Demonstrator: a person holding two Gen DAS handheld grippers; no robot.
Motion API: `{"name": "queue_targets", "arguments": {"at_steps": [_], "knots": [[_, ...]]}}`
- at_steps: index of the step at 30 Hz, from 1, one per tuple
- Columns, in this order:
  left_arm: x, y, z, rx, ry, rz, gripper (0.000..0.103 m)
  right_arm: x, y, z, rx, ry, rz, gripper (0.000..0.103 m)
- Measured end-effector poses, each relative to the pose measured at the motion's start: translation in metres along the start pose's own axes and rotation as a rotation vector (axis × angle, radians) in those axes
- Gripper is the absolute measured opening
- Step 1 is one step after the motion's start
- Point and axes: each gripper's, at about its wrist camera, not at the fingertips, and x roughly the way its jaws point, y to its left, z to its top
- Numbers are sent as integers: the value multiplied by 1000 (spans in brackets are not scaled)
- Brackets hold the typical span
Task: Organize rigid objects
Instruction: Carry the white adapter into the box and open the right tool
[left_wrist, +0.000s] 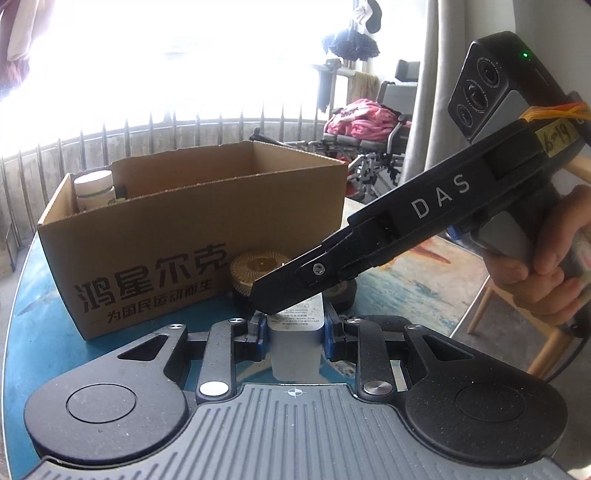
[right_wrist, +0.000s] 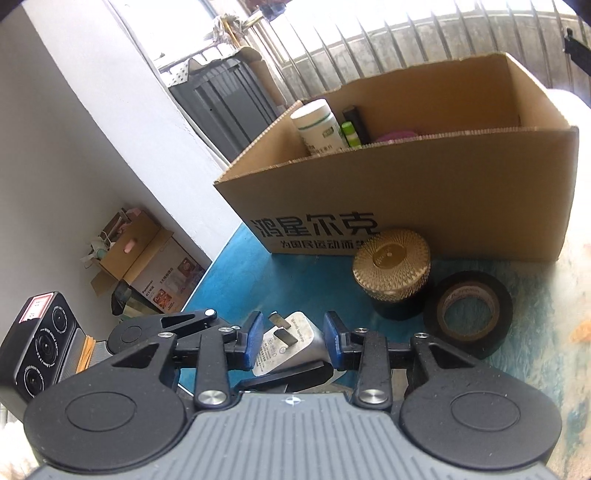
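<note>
A wheelchair (left_wrist: 373, 147) heaped with pink clothes (left_wrist: 360, 120) stands beyond a blue bench (right_wrist: 236, 273); metal railings (left_wrist: 166, 140) line the bright window.

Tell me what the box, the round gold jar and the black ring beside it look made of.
Box: corrugated cardboard, matte brown, fluted cut edges showing. Round gold jar: shiny gold lid with fine ribbed pattern, probably metal or metallised plastic, on a black base. Black ring: tape roll, glossy black winding, likely vinyl, around a brown card core.

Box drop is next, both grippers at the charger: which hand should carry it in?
Left. The left gripper is shut on the charger, with the cardboard box open ahead; the right gripper straddles its pronged end, contact unclear.
</note>
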Motion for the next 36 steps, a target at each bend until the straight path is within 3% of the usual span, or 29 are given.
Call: {"name": "queue_targets", "arguments": {"at_steps": [7,11,15,18,22,25,29,36], "knots": [[-15,0,53,41,-51,-19,26,-34,12,32,-35,-106,47,39],[7,20,104,61,-60,-73,26,-50,21,72,-108,-157,22,39],[61,46,152,97,26,-57,26,-44,13,128,-158,-190,-48,39],[115,67,171,107,139,-41,26,-18,-9,167,-130,-177,-93,38],[179,87,173,112,284,-27,26,31,-63,205,13,-96,-104,38],[210,93,170,118,347,-11,26,63,-96,219,105,-42,-132,38],[230,90,162,201,427,-8,26,92,-117,223,127,14,-205,38],[240,103,151,203,484,27,26,121,-129,224,147,80,-264,36]]}}
